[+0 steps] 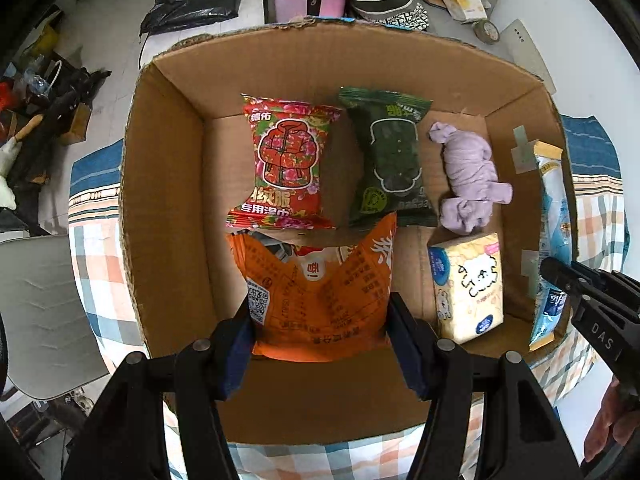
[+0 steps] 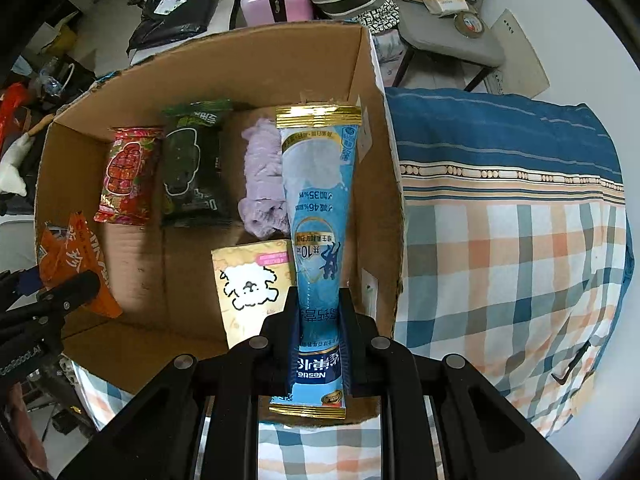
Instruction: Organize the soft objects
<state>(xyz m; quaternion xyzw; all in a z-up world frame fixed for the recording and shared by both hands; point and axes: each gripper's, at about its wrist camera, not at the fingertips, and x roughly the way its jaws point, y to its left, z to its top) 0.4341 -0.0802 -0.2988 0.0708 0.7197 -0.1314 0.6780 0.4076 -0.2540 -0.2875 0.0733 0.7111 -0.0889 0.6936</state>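
Ahead of the left gripper [image 1: 320,312], inside the cardboard box [image 1: 168,184], lie a red wipes pack [image 1: 286,164], a green pack [image 1: 390,160] and a lilac cloth roll [image 1: 468,176]; a tissue pack [image 1: 468,284] sits to its right. The left gripper pinches a crumpled orange pouch [image 1: 320,288] low in the box. The right gripper [image 2: 319,320] clamps a long blue Nestle sachet [image 2: 318,200] beside the box's right wall.

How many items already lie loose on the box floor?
4: red packet back left, green packet beside it, purple cloth back right, tissue pack front right. None seem hidden.
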